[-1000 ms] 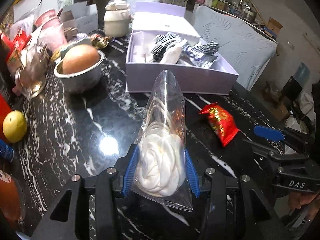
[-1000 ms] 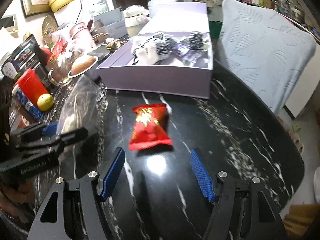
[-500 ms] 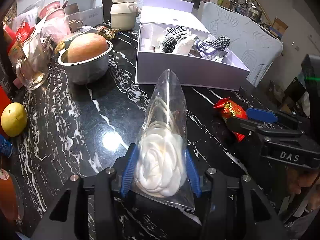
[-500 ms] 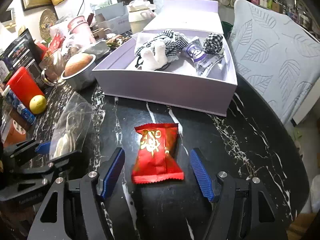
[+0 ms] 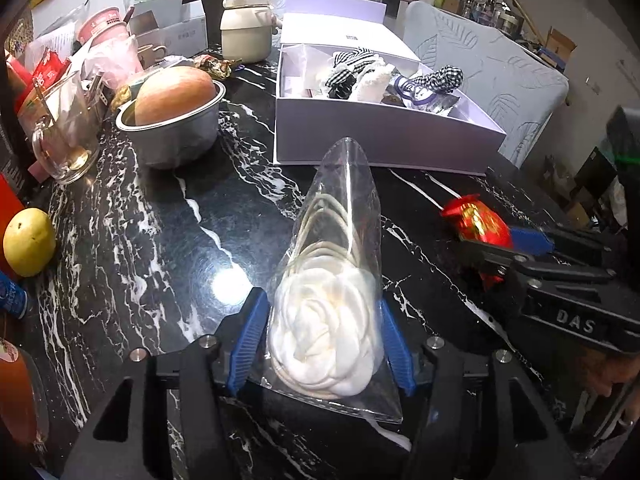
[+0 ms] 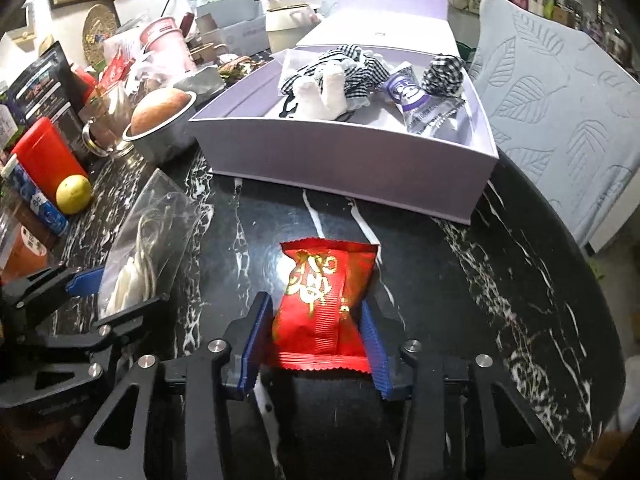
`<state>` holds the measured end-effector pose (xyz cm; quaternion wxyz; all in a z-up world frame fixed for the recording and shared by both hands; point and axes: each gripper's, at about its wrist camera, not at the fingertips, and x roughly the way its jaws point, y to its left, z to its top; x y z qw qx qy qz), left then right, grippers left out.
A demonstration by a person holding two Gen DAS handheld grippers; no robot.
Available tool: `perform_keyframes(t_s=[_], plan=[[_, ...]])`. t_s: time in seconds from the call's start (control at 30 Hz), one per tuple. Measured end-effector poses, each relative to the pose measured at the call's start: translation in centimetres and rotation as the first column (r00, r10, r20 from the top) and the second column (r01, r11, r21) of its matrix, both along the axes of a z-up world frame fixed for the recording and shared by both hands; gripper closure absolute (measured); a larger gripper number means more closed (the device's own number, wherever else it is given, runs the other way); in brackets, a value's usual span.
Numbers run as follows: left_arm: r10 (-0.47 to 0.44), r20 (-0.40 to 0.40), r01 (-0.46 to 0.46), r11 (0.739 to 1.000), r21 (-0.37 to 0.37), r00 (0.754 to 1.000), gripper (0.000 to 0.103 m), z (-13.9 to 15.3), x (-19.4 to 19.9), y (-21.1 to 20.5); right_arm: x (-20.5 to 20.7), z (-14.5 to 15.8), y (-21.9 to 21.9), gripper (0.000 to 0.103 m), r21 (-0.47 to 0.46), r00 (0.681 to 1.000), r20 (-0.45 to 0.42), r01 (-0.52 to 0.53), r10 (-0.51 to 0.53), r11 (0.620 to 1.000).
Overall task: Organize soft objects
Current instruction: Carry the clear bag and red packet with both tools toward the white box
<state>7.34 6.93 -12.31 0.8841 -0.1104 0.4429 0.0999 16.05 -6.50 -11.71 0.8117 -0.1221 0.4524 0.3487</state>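
Note:
My left gripper (image 5: 320, 332) is shut on a clear bag holding a white fabric flower (image 5: 326, 320), held over the black marble table. The bag also shows in the right wrist view (image 6: 140, 248). My right gripper (image 6: 316, 332) is shut on a red snack packet (image 6: 324, 300) with gold print, just in front of the lilac box. The packet shows in the left wrist view (image 5: 480, 228). The open lilac box (image 6: 340, 160) holds checked fabric items, a white plush piece and a purple-printed bag; it also shows in the left wrist view (image 5: 380, 140).
A metal bowl with a round bun (image 5: 172, 120), a glass mug (image 5: 64, 136), a yellow fruit (image 5: 28, 240), a cream pot (image 5: 246, 28) and cluttered packets line the left side. A pale padded chair (image 6: 560, 100) stands beyond the table's right edge.
My right gripper moved forward over the red packet and closed on it. The left gripper kept hold of the bag and moved a little towards the box.

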Motion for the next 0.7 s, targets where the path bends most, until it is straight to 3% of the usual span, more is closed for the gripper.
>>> perform_keyframes(t_s=[0.3,0.7], plan=[[0.016,0.015,-0.016,1.0,0.013,1.0,0.049,0.1,-0.2,-0.3,-2.4,0.6,-3.3,0.065,0.056,0.998,-0.036,0.049,-0.047,0.997],[-0.042,0.058,0.045,0.998,-0.041,0.997,0.056,1.0,-0.5,-2.2,-5.7,1.2,-7.5,0.065,0.102,0.993,-0.035,0.116,-0.113,0.988]])
